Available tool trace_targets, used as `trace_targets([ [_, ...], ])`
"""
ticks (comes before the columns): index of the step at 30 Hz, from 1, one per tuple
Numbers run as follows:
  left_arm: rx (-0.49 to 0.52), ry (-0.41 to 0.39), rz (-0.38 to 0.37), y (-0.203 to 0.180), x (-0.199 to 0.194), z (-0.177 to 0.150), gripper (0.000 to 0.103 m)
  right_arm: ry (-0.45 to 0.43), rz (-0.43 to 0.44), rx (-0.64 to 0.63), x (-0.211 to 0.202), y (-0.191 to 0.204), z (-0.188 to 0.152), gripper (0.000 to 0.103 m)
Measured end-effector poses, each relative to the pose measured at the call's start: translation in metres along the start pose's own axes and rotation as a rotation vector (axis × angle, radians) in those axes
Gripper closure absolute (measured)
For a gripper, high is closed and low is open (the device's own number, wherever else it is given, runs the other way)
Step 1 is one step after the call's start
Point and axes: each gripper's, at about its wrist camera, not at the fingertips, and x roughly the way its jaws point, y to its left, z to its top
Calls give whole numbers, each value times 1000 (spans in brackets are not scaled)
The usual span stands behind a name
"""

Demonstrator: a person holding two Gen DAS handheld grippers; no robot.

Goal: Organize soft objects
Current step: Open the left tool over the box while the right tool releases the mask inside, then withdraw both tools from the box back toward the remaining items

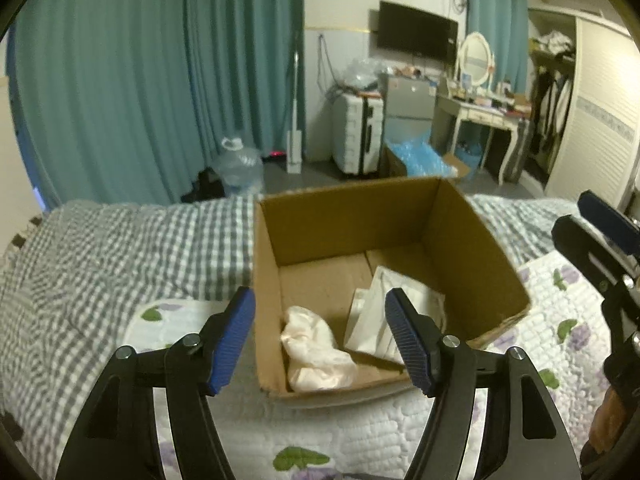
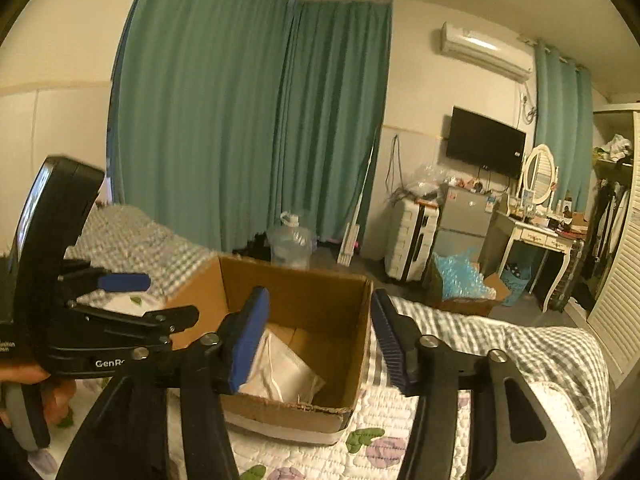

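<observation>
A: What takes up most of the view?

B: A bed [image 1: 100,248] under a grey checked cover, a flowered quilt [image 1: 360,432] over its near part. On the quilt sits an open cardboard box [image 1: 472,240].

A: And inside?

B: A folded white cloth [image 1: 376,320] lies flat on the bottom; a crumpled pale bundle [image 1: 316,348] sits beside it in the near corner.

A: The grippers?

B: The left gripper [image 1: 320,344] and the right gripper [image 2: 316,340] both stand about half open above the box, holding nothing.

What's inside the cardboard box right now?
The box holds a crumpled pinkish cloth and a folded white item. The near wall and a blue pad hide part of the floor.
</observation>
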Motion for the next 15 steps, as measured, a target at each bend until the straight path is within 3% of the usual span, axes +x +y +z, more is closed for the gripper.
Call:
trace_targets([
  [3, -11, -40, 14, 3, -23, 3, 35, -44, 0, 13, -19, 0, 14, 21],
  [12, -58, -163, 59, 14, -95, 9, 34, -111, 10, 57, -75, 3, 32, 1],
  [15, -65, -198, 42, 15, -117, 5, 34, -131, 4, 64, -97, 4, 36, 0],
])
